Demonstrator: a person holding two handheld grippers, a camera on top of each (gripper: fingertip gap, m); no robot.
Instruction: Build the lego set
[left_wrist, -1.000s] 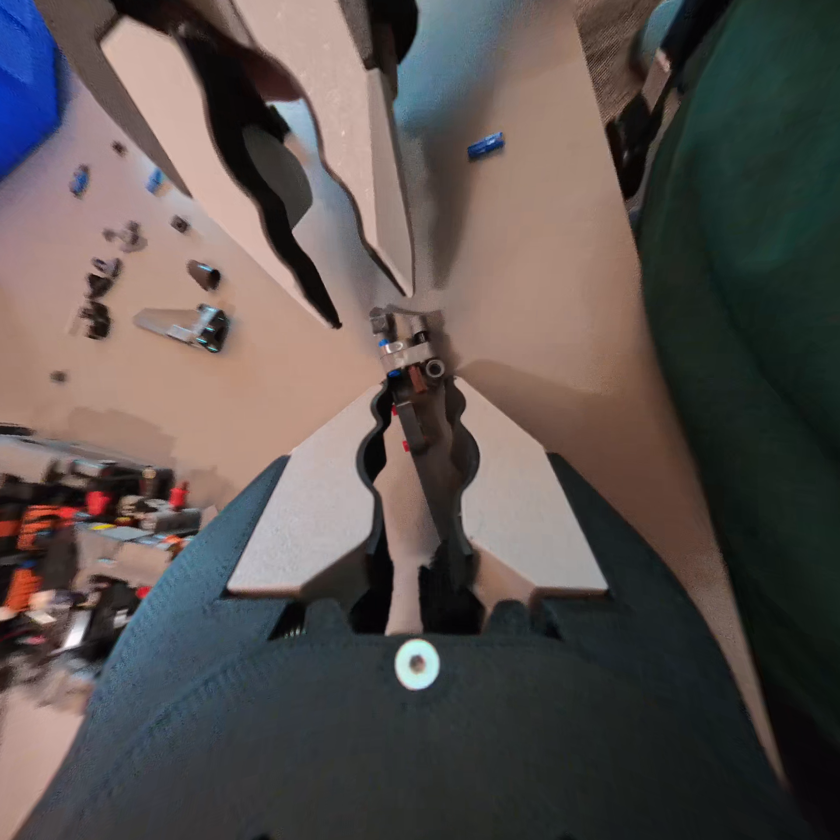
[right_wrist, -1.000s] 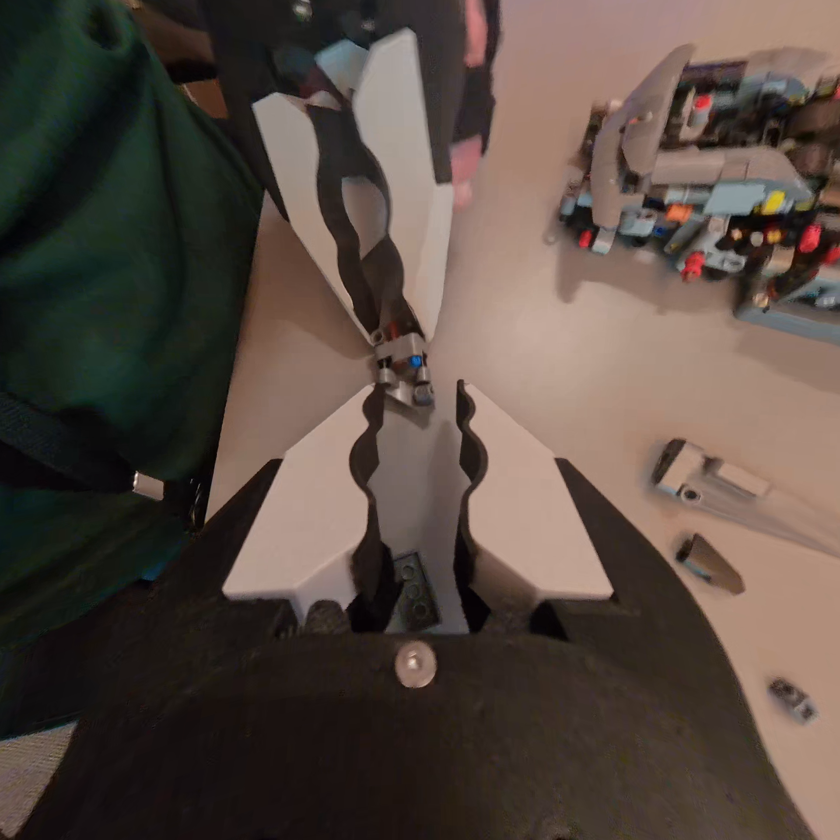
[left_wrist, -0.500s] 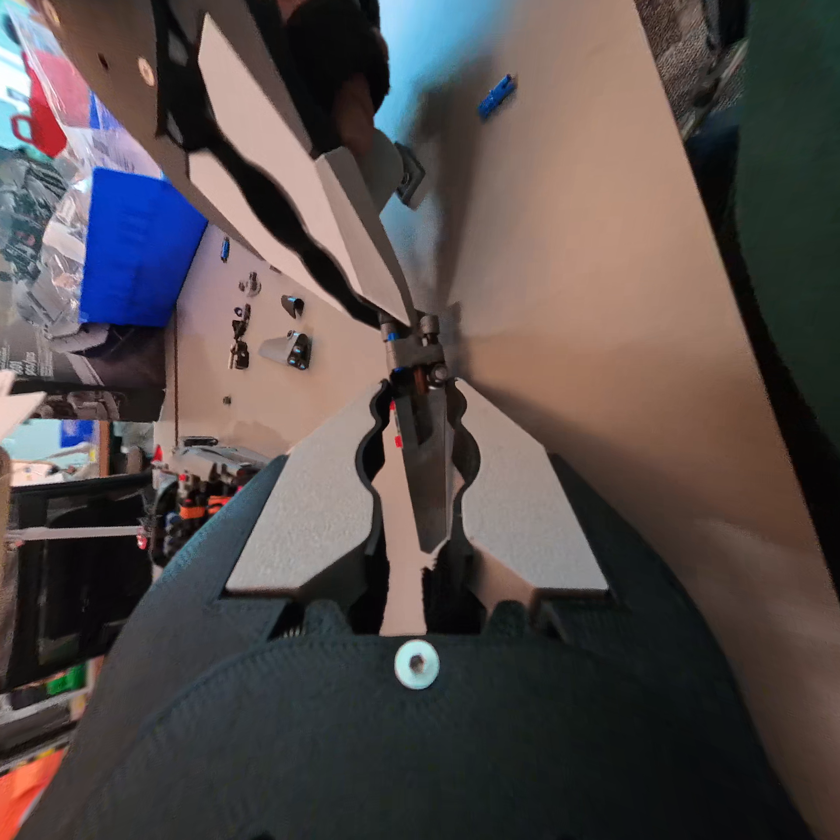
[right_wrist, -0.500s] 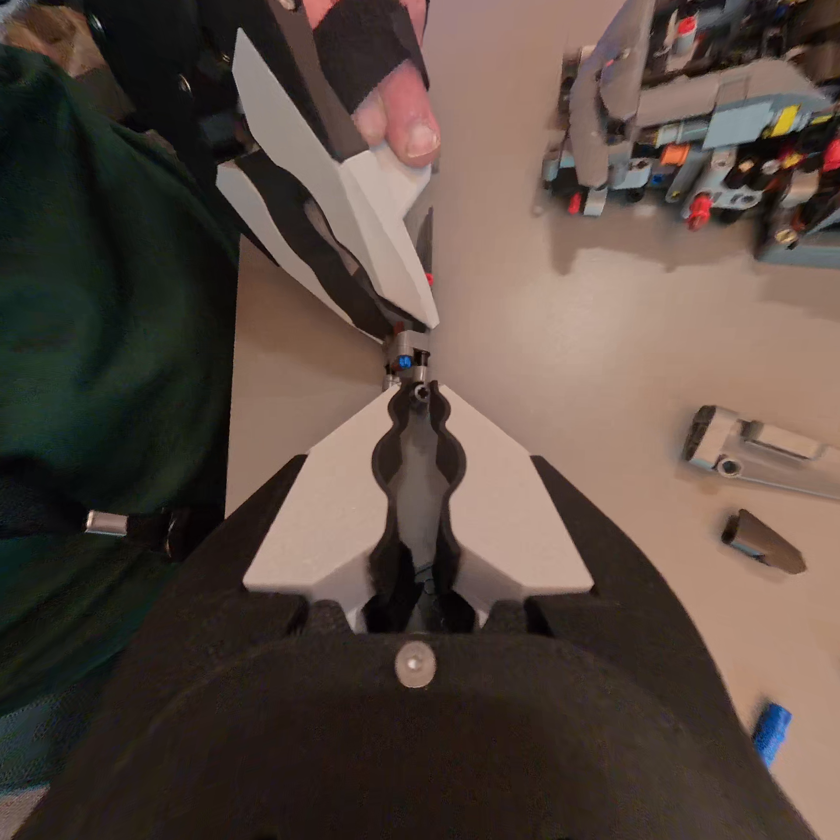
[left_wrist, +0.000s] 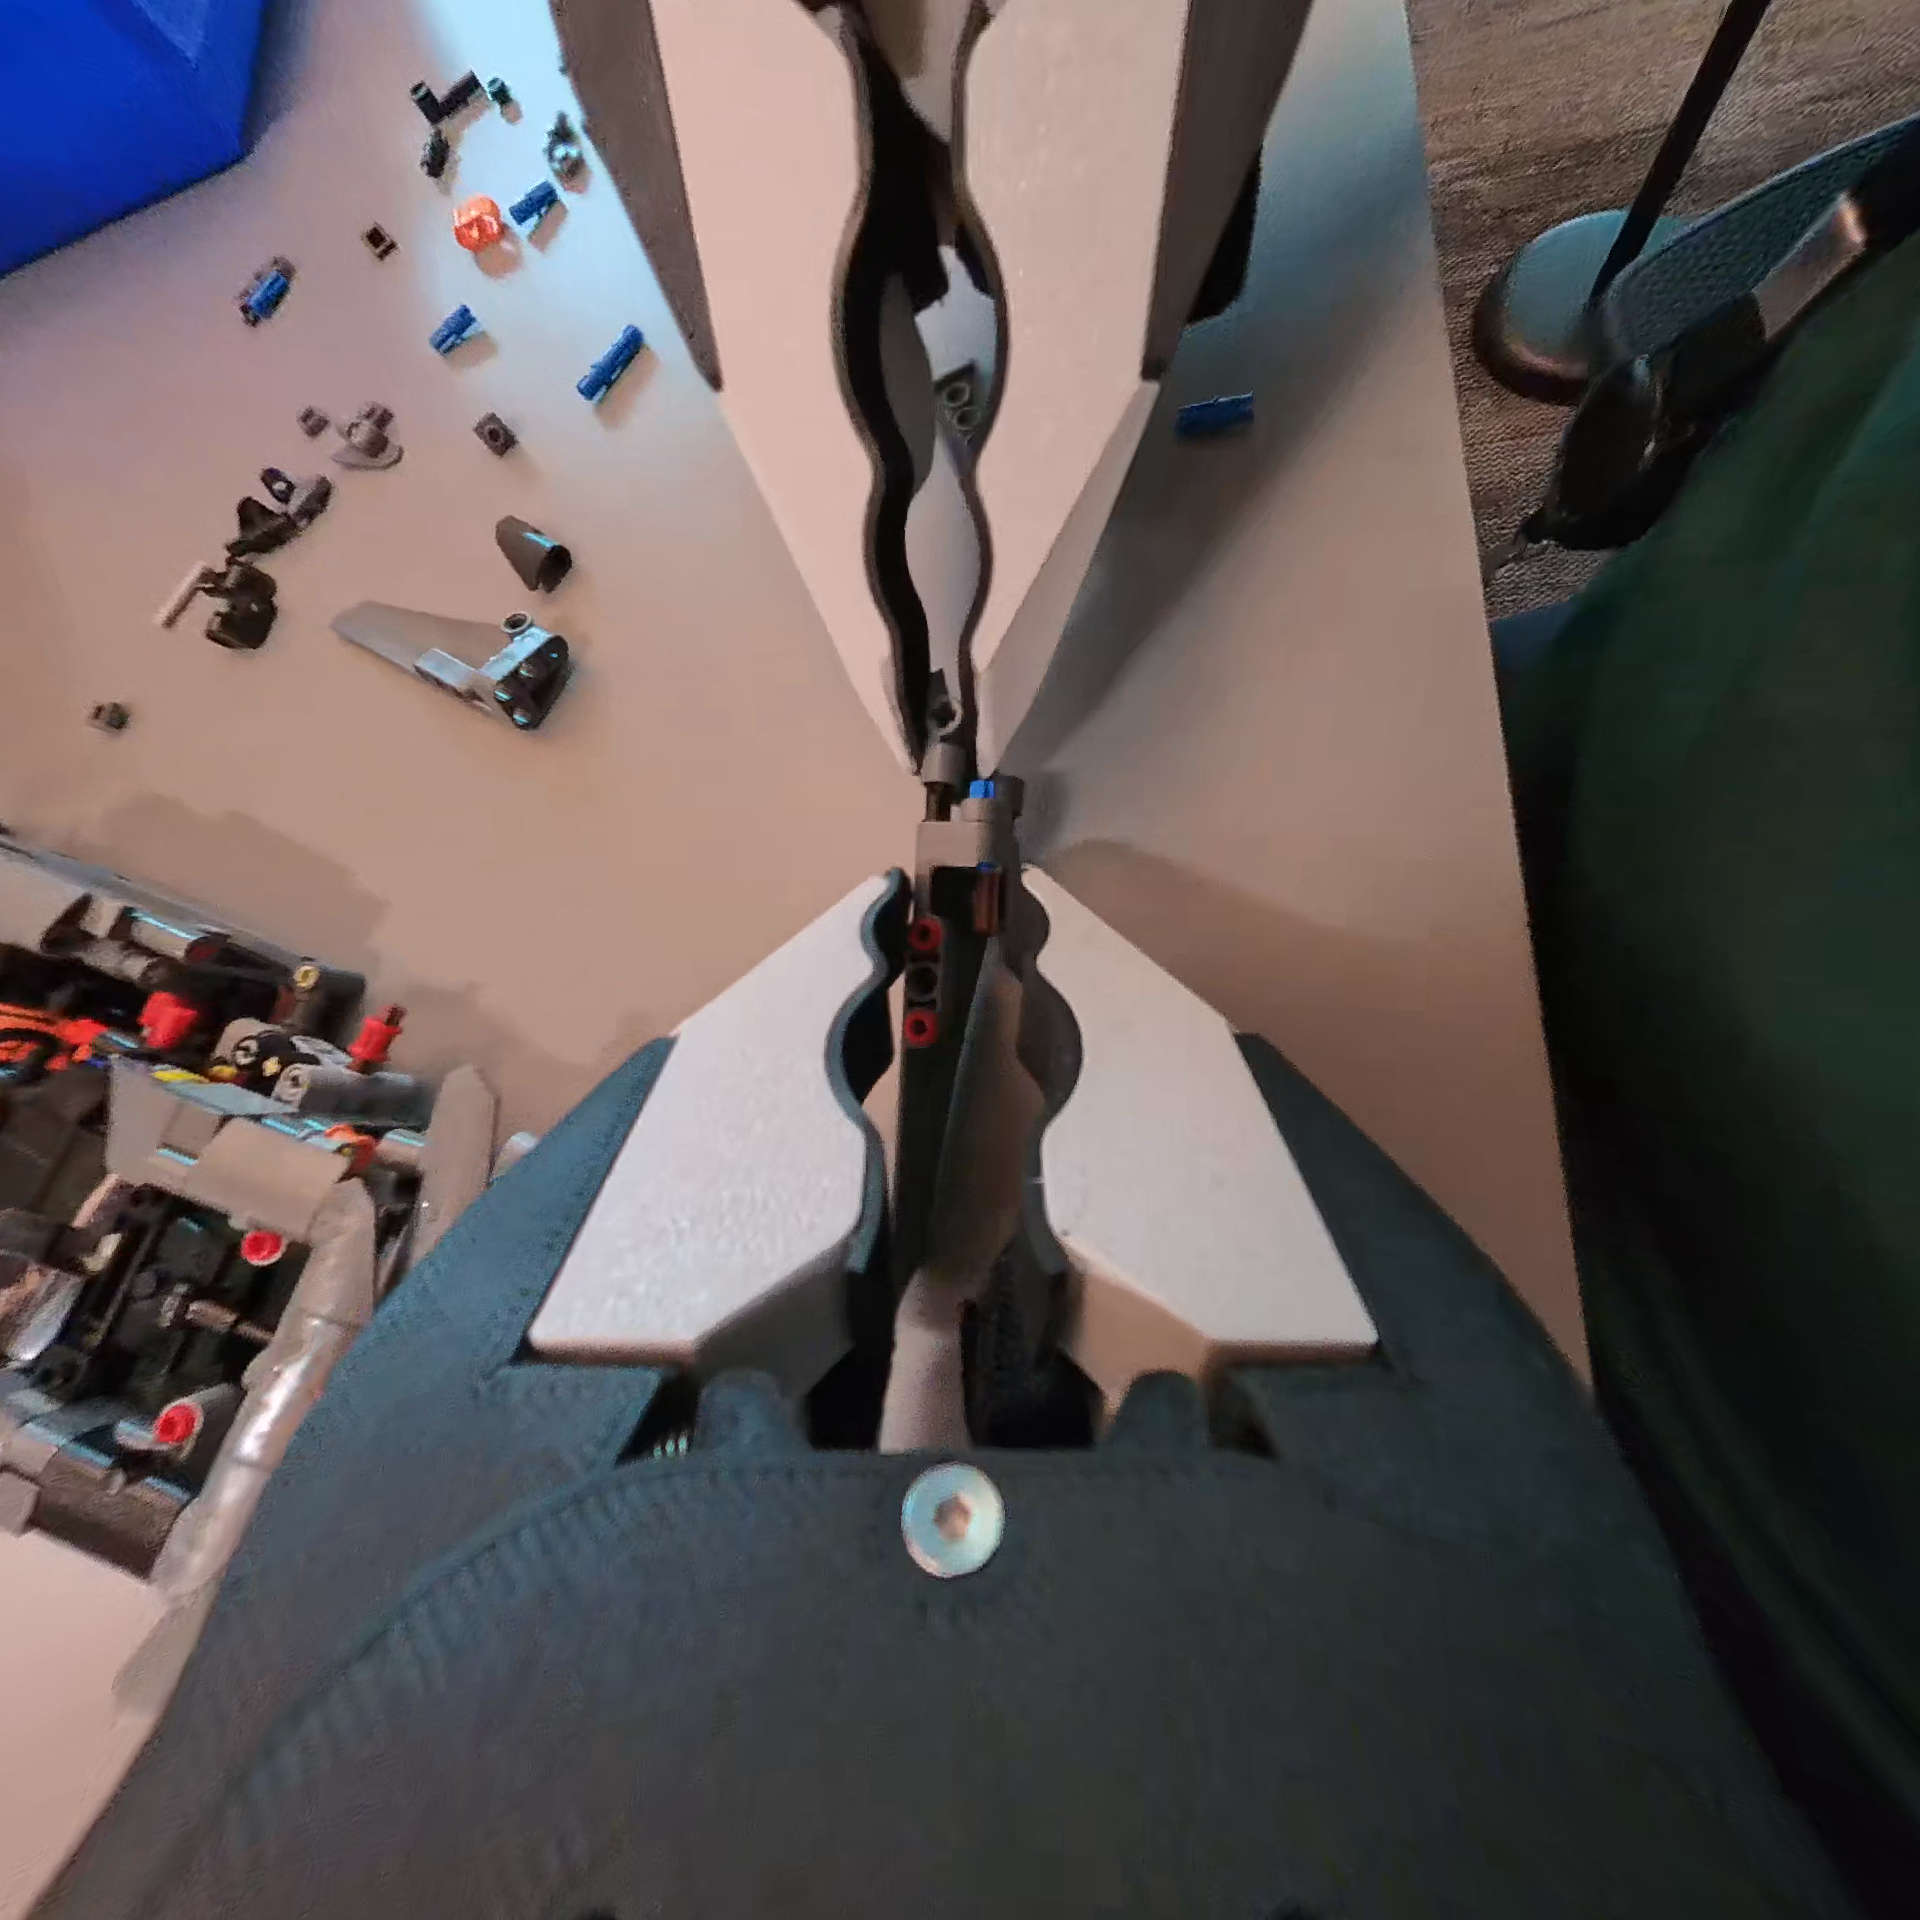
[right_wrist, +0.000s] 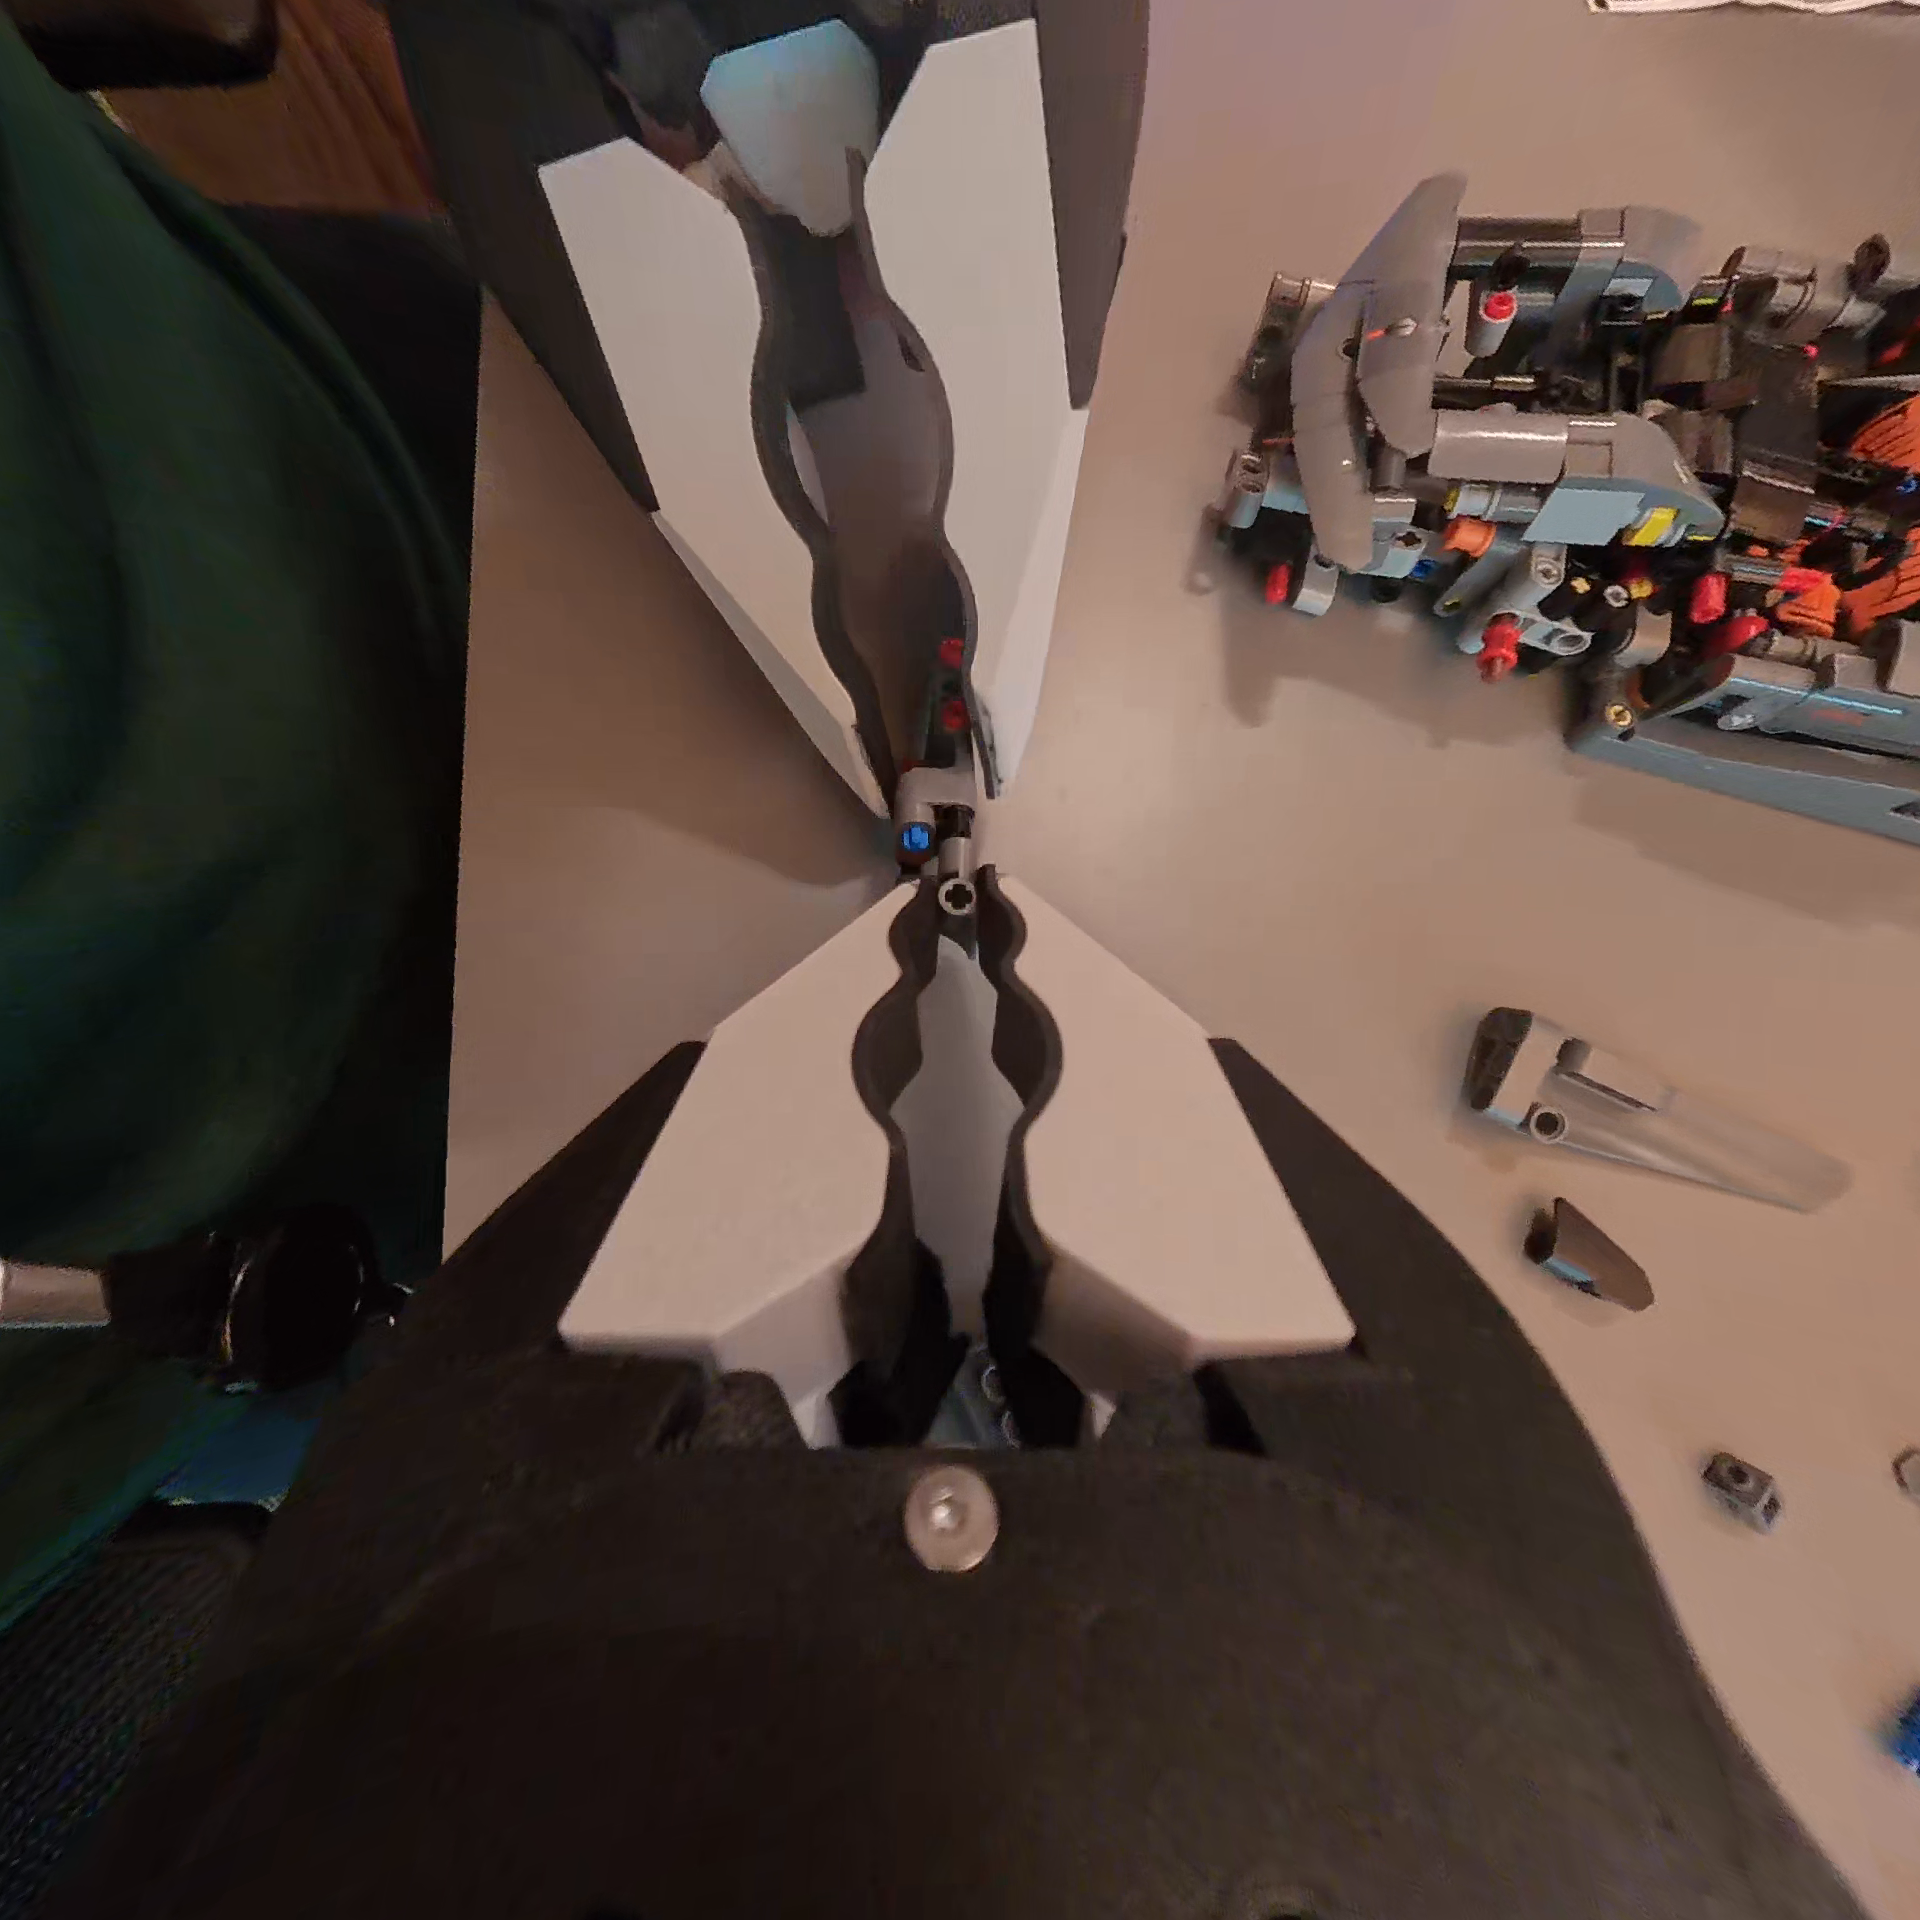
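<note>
My left gripper (left_wrist: 961, 883) is shut on a dark grey lego sub-assembly (left_wrist: 925, 977) with red pins, which sticks out past its tips. A light grey piece with a blue pin (left_wrist: 977, 795) sits at its front end. My right gripper (right_wrist: 954, 914) is shut on a small grey connector (right_wrist: 957, 894) with a cross hole, at that same front end. The two grippers meet tip to tip above the beige table. In the right wrist view the left gripper (right_wrist: 935, 790) comes in from the top, holding the sub-assembly (right_wrist: 948, 686).
A large, partly built lego model (right_wrist: 1558, 499) stands to the right and also shows in the left wrist view (left_wrist: 208, 1143). A grey wing panel (right_wrist: 1621, 1122), a black cone piece (right_wrist: 1590, 1268) and several small loose parts (left_wrist: 457, 322) lie on the table. A person in green (right_wrist: 208, 623) sits at the table edge. The tips of both grippers are at nearly the same place.
My right gripper was open a second ago and has shut on the grey connector. Both grippers have turned and now line up straight, tip to tip.
</note>
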